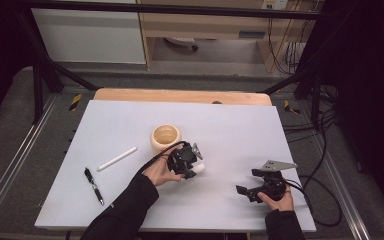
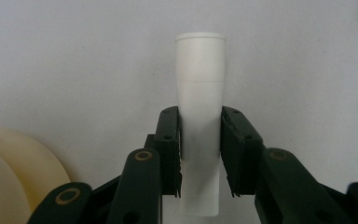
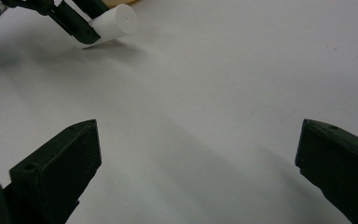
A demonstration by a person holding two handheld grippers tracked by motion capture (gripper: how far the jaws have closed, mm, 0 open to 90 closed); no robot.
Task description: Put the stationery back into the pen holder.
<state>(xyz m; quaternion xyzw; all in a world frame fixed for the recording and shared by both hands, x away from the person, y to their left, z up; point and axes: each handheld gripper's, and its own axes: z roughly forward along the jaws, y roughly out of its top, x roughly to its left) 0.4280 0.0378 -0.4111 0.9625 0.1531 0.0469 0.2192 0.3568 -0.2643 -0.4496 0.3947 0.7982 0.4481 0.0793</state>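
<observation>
White tube (image 2: 200, 88), cream cup (image 1: 165, 137), black pen (image 1: 94, 186), pale grey table (image 1: 240, 125) (plain, unpatterned)

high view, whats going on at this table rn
A person works at a white table with a gripper in each hand. The left gripper is closed on a white tube, which lies low on the table just beside a cream cup. The right gripper hangs over bare table with its jaws wide apart, holding nothing. A thin white stick and a black pen lie untouched at the left side.
</observation>
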